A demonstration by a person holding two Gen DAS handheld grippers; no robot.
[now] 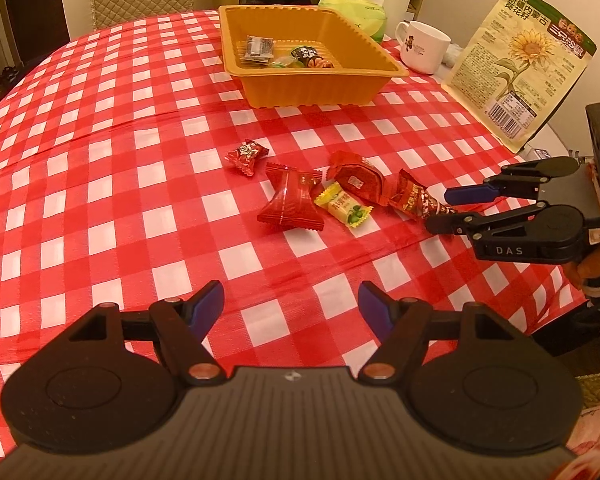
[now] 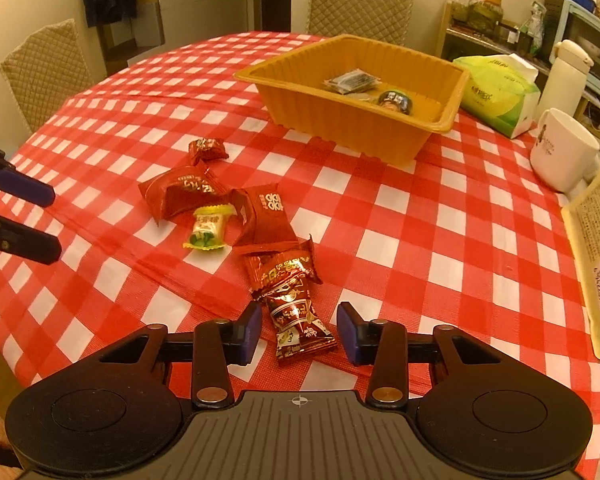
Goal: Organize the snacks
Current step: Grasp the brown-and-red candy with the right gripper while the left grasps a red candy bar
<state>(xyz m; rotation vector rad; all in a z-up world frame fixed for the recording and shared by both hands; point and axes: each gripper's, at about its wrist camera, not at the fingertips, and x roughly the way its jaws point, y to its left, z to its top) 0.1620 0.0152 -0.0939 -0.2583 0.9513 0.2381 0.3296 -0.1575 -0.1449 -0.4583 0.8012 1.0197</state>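
- The right gripper [image 2: 298, 330] has its jaws partly spread, one on either side of the dark-red snack packet [image 2: 300, 320]; the pads stand just beside the wrapper's edges and do not yet press on it, so nothing is held.
- The left gripper [image 1: 290, 306] has its jaws spread wide with only cloth between them, hovering over the near part of the bench [image 1: 100, 140], apart from the snacks.
- That dark-red packet lies flat on the checked cloth at the near end of the loose cluster, its far end touching a second red foil packet [image 2: 282, 268].
- Beyond these lie a small yellow-green sweet [image 2: 208, 226], two larger red packets [image 2: 180, 192] beside it, and one small red sweet [image 2: 208, 149] a little apart.
- The orange tray [image 2: 380, 136] sits farther back on the bench and already holds a few wrapped snacks.
- Step in hand, as I judge it: taking up one loose snack to carry to the tray.
- The next move calls for pinching the packet firmly across its width, lifting it clear of its neighbour without dragging that one, then carrying it over the tray's rim.
- A mug [image 2: 564, 152], a tissue pack [image 2: 500, 96] and a sunflower-seed bag [image 1: 520, 64] stand to the right, out of the path.
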